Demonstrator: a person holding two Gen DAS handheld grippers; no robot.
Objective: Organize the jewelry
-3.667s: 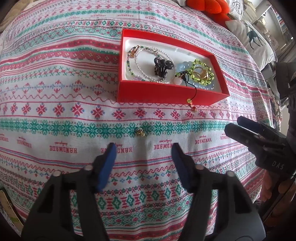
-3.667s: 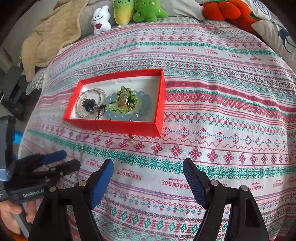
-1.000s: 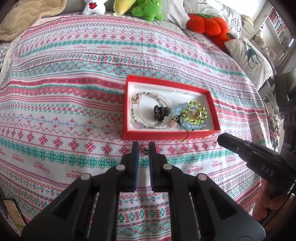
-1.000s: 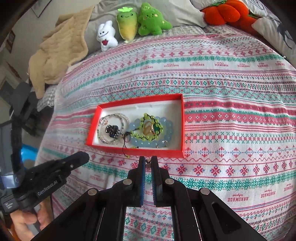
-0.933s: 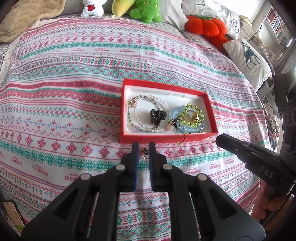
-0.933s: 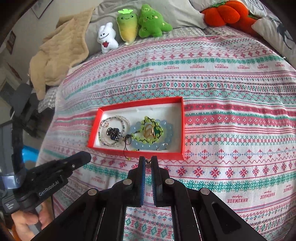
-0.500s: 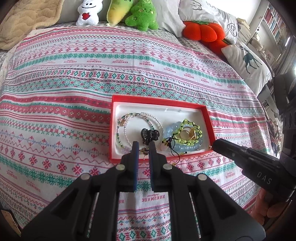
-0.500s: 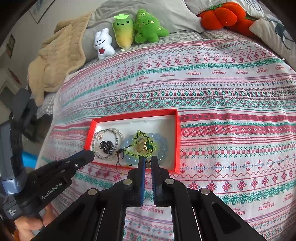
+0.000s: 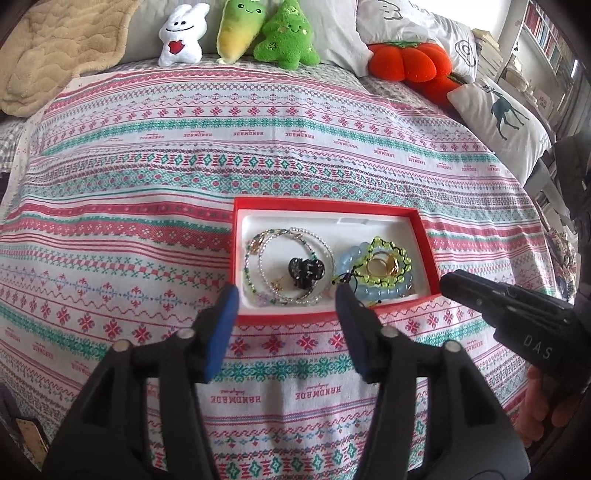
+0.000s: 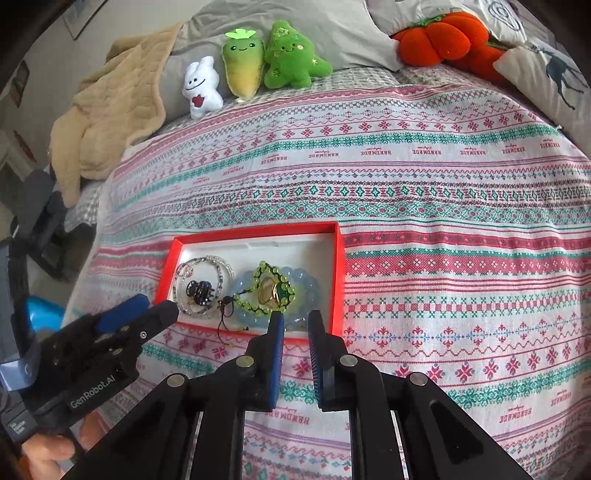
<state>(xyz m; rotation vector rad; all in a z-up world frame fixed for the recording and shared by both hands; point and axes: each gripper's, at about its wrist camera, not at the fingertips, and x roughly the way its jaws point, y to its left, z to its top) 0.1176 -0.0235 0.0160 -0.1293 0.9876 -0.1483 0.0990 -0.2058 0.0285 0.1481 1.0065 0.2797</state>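
Bright soft daylight, sharp centre, fisheye-warped dark corners

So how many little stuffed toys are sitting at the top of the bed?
3, in a row: white bunny on the left, yellow-green carrot in the middle, green tree on the right. The orange pumpkin cushions aren't counted.

1. You are working over a bed spread with a striped red, teal and white patterned bedspread (image 9: 295, 155).
2. At its head you have a beige quilted blanket (image 9: 55, 48), grey pillows (image 10: 332, 29) and plush toys (image 10: 255, 66).
3. To your right, daylight falls on bookshelves (image 9: 546, 40).
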